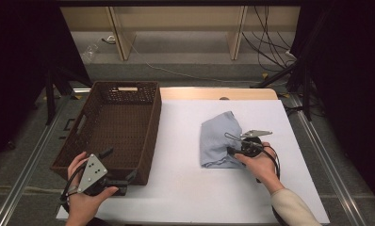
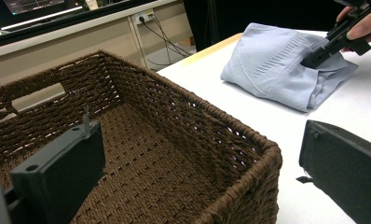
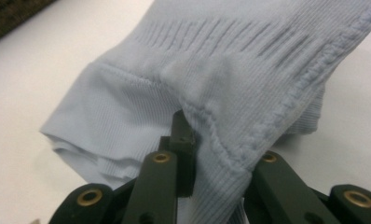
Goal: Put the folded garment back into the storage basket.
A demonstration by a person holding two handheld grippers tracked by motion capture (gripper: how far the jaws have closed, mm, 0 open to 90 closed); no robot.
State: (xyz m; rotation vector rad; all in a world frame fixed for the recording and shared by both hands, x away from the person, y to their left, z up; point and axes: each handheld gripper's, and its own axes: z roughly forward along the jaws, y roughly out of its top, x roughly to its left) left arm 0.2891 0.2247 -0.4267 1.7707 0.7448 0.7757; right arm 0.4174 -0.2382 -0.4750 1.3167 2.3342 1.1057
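Cloth point(image 1: 218, 140), light blue and folded, lies on the white bench point(image 1: 176, 179), right of the basket point(image 1: 111, 129). Left tongs point(image 1: 111, 181) wait wide open and empty at the basket's near corner. Right tongs point(image 1: 232, 151) are clamped on the cloth's near right edge.

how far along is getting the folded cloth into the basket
Done: the light blue cloth lies folded on the white table. In hand: the right gripper is shut on its near edge. Left: lifting it into the brown basket, which has nothing in it; the left gripper waits open beside it.
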